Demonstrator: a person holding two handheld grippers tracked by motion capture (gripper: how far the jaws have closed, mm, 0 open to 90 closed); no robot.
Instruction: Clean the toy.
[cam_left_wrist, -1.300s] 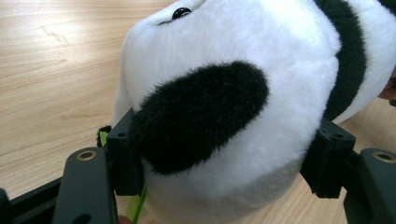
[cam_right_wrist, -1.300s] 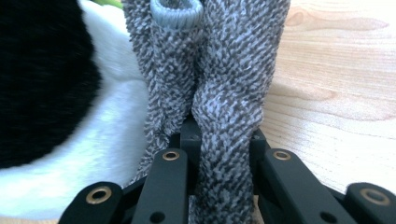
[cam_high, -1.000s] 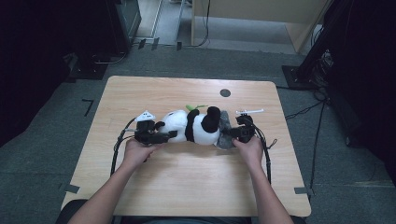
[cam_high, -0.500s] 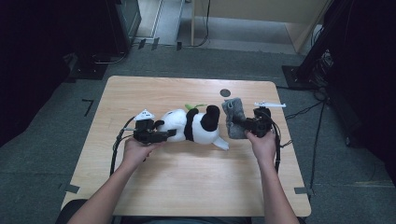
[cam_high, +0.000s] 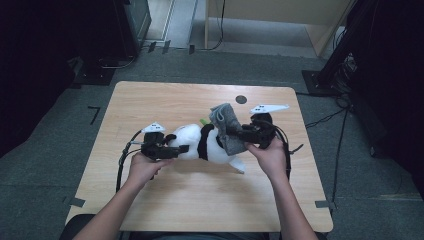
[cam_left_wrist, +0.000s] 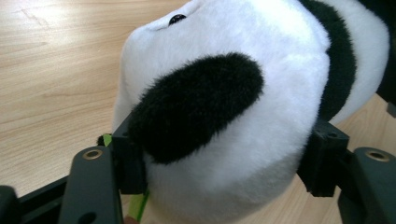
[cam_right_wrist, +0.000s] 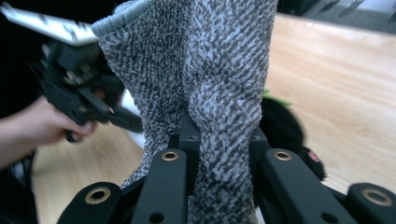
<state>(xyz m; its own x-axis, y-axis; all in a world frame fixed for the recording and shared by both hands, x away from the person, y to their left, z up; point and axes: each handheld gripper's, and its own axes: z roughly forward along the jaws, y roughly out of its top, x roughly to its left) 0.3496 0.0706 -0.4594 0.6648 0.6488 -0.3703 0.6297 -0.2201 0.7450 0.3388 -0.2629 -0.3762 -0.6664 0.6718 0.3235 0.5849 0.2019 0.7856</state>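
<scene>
A black and white plush panda (cam_high: 205, 142) lies on its side on the wooden table (cam_high: 175, 100). My left gripper (cam_high: 182, 149) is shut on the panda's head (cam_left_wrist: 224, 116), its jaws pressing in from both sides. A grey knitted sock (cam_high: 227, 127) stands up over the panda's rear end. My right gripper (cam_high: 239, 134) is shut on the sock (cam_right_wrist: 210, 93), a fold of the knit pinched between its jaws. In the right gripper view the panda's black foot (cam_right_wrist: 285, 135) lies behind the sock, and the left gripper (cam_right_wrist: 135, 125) with its hand sits farther left.
A small dark round hole (cam_high: 241, 99) marks the table near its far edge. Something small and green (cam_high: 203, 121) pokes out from behind the panda. Cables (cam_high: 122, 160) trail from both grippers. Grey floor and dark equipment surround the table.
My right gripper has lifted and drawn the sock up and leftward over the panda's rear. The left gripper has kept its hold on the head.
</scene>
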